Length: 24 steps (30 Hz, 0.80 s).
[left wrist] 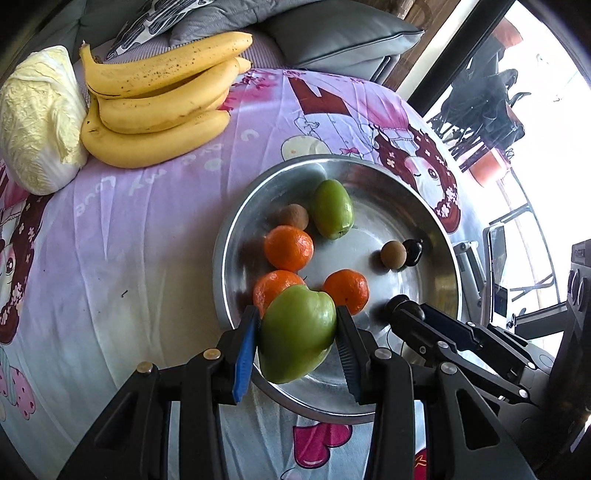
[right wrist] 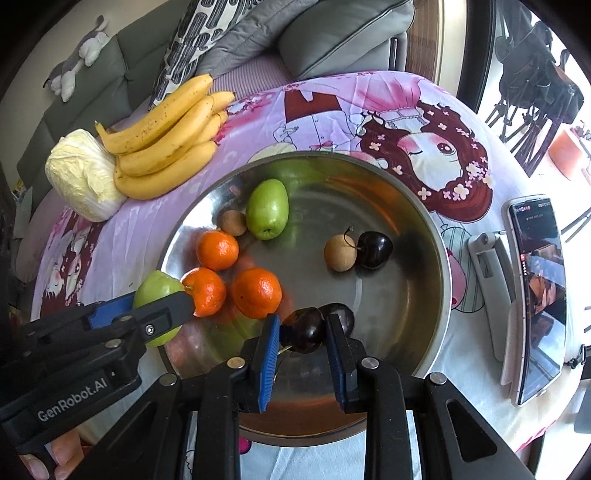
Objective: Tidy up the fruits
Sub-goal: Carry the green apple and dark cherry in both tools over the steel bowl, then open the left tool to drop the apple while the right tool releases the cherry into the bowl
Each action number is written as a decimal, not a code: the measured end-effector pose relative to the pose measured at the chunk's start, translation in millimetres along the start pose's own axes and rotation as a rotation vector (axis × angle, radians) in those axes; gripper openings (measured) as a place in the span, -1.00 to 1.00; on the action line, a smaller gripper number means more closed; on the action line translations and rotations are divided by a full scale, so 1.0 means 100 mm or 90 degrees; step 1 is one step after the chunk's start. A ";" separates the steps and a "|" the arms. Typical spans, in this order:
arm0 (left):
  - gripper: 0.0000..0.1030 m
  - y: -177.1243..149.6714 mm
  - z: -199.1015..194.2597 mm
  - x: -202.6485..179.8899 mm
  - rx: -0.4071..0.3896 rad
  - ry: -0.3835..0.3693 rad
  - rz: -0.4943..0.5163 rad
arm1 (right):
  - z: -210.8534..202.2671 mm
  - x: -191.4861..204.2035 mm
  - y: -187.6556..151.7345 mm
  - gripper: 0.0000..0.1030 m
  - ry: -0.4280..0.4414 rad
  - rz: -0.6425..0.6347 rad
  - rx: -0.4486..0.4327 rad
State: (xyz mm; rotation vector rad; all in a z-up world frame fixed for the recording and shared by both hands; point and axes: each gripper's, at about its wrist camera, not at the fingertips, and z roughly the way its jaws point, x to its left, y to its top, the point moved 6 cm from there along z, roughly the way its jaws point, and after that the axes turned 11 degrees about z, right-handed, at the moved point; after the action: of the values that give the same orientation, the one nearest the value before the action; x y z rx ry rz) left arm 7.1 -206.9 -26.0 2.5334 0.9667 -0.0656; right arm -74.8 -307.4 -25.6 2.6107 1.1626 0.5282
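Note:
A steel bowl [left wrist: 221, 236] [right wrist: 441, 258] sits on the pink cartoon cloth. It holds three oranges [right wrist: 218, 249], a green fruit [right wrist: 266, 208], two small brown round fruits [right wrist: 340, 253] and a dark cherry [right wrist: 375, 249]. My left gripper [left wrist: 297, 312] [right wrist: 159, 293] is shut on a second green fruit [left wrist: 297, 339] over the bowl's near-left rim, beside the oranges. Over the bowl's near side, my right gripper [right wrist: 303, 321] [left wrist: 404, 310] is shut on a dark cherry [right wrist: 304, 330].
A bunch of bananas [left wrist: 155, 99] [right wrist: 166, 144] and a pale cabbage [left wrist: 37, 122] [right wrist: 83, 173] lie at the back left of the cloth. A phone on a stand [right wrist: 535, 295] stands right of the bowl. Grey cushions [left wrist: 340, 33] lie behind the table.

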 end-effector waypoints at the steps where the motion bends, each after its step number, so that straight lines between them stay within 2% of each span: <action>1: -0.18 0.00 0.01 -0.01 0.001 0.001 0.000 | 0.01 0.00 -0.01 -0.46 -0.001 -0.001 0.002; 24: -0.18 -0.05 0.10 -0.03 0.025 0.000 -0.001 | 0.00 0.04 -0.09 -0.46 -0.009 -0.020 0.017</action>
State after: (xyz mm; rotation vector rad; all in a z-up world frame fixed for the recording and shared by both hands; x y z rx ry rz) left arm 3.0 -209.7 -36.7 2.5687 0.9771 -0.0854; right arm -78.4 -298.0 -28.0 2.6087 1.2131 0.4916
